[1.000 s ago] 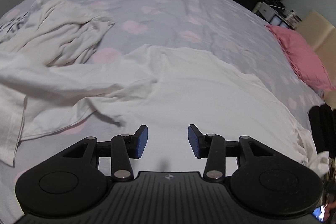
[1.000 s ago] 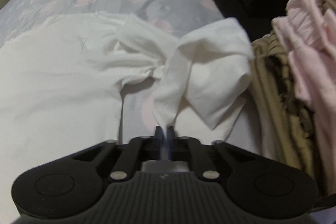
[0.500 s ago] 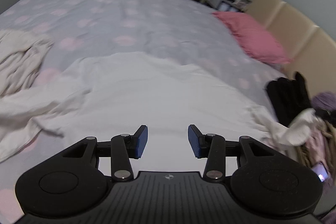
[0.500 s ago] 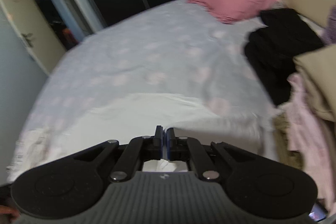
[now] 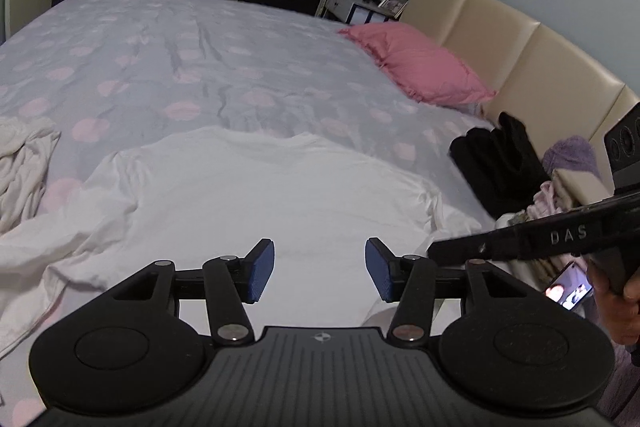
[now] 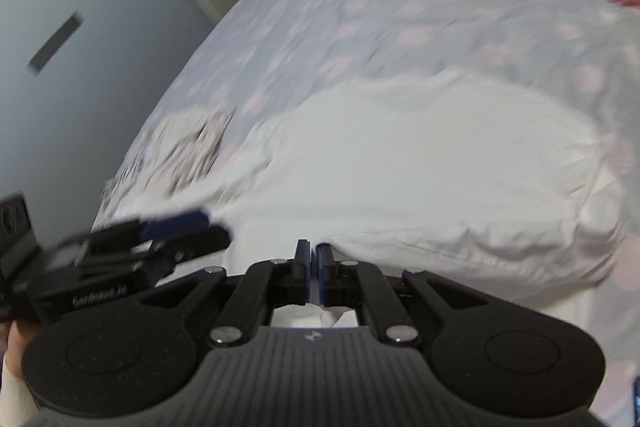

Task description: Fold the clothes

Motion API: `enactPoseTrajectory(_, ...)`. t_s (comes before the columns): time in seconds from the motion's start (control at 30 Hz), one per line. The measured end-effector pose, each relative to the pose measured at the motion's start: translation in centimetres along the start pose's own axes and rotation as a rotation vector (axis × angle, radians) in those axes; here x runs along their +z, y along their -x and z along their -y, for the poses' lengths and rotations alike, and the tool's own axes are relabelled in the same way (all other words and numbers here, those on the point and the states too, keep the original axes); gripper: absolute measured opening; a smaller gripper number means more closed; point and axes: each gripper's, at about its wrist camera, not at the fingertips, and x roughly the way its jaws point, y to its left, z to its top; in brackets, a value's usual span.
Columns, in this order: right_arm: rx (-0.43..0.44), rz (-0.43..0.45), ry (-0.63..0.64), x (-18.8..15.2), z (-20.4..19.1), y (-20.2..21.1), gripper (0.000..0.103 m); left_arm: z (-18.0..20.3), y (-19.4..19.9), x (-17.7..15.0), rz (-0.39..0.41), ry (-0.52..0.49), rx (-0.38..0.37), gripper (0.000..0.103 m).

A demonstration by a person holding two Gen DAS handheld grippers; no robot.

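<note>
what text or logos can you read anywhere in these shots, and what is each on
"DAS": white letters on the black body of the right tongs, in the left wrist view; anything further is cut off.
Pale print on the black body of the left tongs, in the right wrist view: too blurred to read.
Small lit phone screen: too small to read.

Dim cool indoor light, fisheye-bent edges, right view motion-blurred (left sharp)

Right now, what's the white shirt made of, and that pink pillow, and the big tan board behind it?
The white shirt looks like soft matte cotton: it creases and drapes. The pink pillow seems puffy woven fabric with a frilled edge. The tan headboard looks like padded leather or faux leather: smooth panels with a slight sheen.
</note>
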Motion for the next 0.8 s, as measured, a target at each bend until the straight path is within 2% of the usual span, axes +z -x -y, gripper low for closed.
enactPoseTrajectory(0.13, -0.030, -0.019, 0.000, -0.4, 0.1, -0.5, 0.019, -0.7, -1.0, -1.2, -0.059, 0.000, 0.005, 0.049)
enactPoseTrajectory(0.2, -0.057, 0.002, -0.016, -0.5, 1.1, 0.4, 0.034, -0.6, -1.7, -1.8, -0.090, -0.013, 0.000, 0.051)
enactPoseTrajectory(0.33, -0.113, 0.049, -0.051, -0.8, 3.4, 2.4, 0.034, 0.2, -3.6, -3.0, -0.142, -0.085, -0.004, 0.054)
enactPoseTrajectory(0.43, -0.157, 0.080, -0.089, -1.2, 5.5, 3.9, 0.035, 0.3, -5.8, -3.8, -0.180, -0.106, 0.037, 0.054)
enactPoseTrajectory(0.5, -0.196, 0.088, -0.132, -2.0, 7.6, 4.8, 0.041, 0.1, -7.2, -4.0, -0.194, -0.106, 0.061, 0.054)
enactPoseTrajectory(0.57, -0.238, 0.084, -0.163, -3.1, 9.5, 5.4, 0.047, 0.0, -8.5, -4.1, -0.188, -0.114, 0.082, 0.054)
enactPoseTrajectory(0.67, -0.287, 0.061, -0.204, -5.0, 12.2, 5.7, 0.047, -0.3, -10.7, -4.2, -0.215, -0.124, 0.106, 0.054)
enactPoseTrajectory(0.8, -0.325, 0.012, -0.229, -7.8, 15.1, 5.2, 0.047, -1.1, -13.5, -5.0, -0.287, -0.084, 0.138, 0.054)
